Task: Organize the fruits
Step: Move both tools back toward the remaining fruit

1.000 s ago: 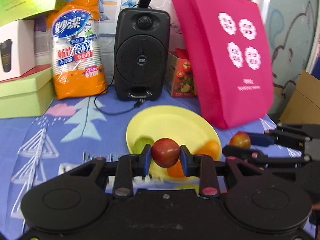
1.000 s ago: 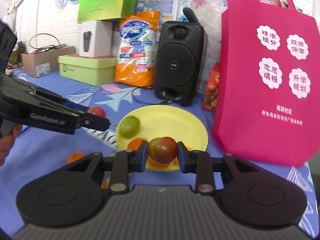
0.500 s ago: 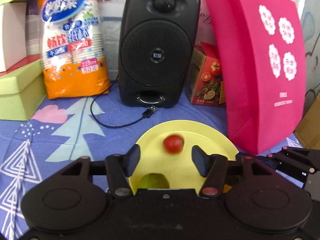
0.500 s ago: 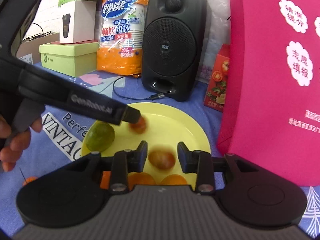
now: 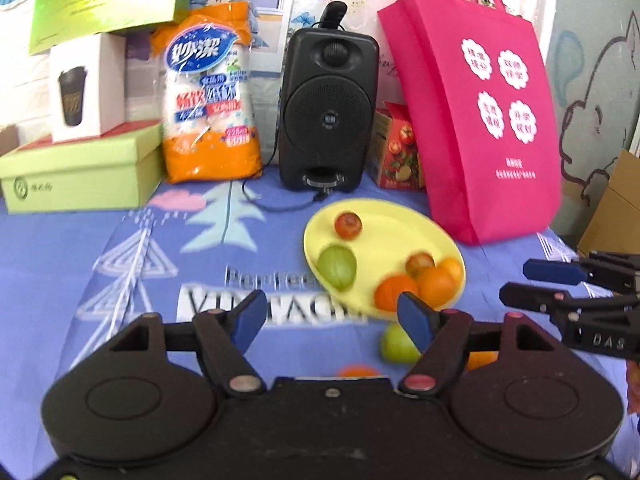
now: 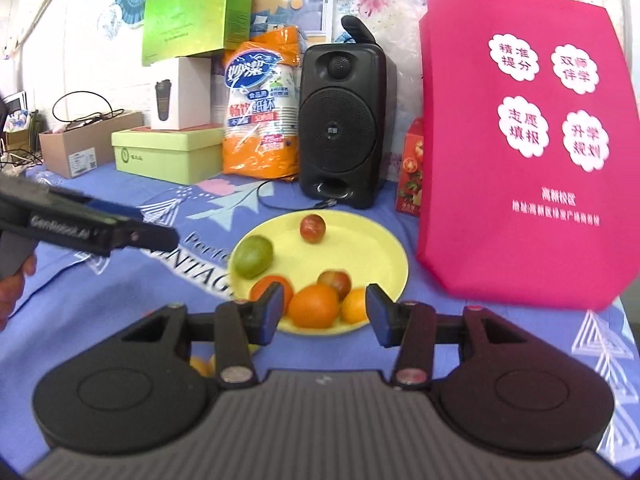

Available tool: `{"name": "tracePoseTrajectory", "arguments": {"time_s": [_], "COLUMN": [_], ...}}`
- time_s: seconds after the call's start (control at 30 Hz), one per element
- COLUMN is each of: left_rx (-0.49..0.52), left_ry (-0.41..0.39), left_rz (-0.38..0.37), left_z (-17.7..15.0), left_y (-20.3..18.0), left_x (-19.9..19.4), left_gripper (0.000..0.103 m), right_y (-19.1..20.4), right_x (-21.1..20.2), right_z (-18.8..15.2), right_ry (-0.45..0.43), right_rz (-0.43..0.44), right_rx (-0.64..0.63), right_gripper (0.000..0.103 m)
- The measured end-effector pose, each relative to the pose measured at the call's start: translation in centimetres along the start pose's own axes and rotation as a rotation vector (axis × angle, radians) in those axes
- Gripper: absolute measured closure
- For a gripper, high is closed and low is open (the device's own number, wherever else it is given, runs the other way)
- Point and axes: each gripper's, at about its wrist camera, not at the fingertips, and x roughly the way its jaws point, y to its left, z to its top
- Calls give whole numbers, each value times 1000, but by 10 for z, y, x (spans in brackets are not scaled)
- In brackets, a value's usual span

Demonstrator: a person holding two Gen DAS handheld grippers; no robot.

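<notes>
A yellow plate [image 5: 396, 228] [image 6: 368, 240] on the blue cloth holds two red fruits [image 5: 348, 225] [image 6: 313, 229], [image 6: 335, 283], a green fruit [image 5: 337, 267] [image 6: 253, 257] and several oranges [image 6: 314, 306]. My left gripper [image 5: 332, 318] is open and empty, back from the plate's near-left edge. My right gripper [image 6: 323, 314] is open and empty above the plate's near edge; it also shows in the left wrist view [image 5: 536, 282]. A second green fruit [image 5: 396, 345] and oranges [image 5: 358, 372] lie on the cloth in front of the plate.
A black speaker [image 5: 328, 108] with its cable, an orange pack of paper cups [image 5: 210, 96], a green box [image 5: 80, 168] and a small tomato carton [image 5: 396, 152] stand behind the plate. A pink tote bag [image 5: 476, 112] stands at the plate's right.
Both grippers opened and dropped their red fruits onto the plate, then drew back and up from it. Both red fruits now rest on the plate.
</notes>
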Motion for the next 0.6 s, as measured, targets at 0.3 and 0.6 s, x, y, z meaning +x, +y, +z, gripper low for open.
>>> {"name": "tracePoseTrajectory", "arguments": {"time_s": [0.3,0.6], "left_rx": [12,-4], "left_ry": [1,71], "left_rz": [115,131], "left_z": [-52,-77], "left_y": [-8,-7], "left_x": [-42,-36], "left_gripper": [25,25], "right_y": [28,33], "right_x": [-30,-28], "right_z": [-46,-73], "right_ry": [35,100], "right_rz": [-9,-27], "right_rx": [20,41], "right_gripper": [50,50]}}
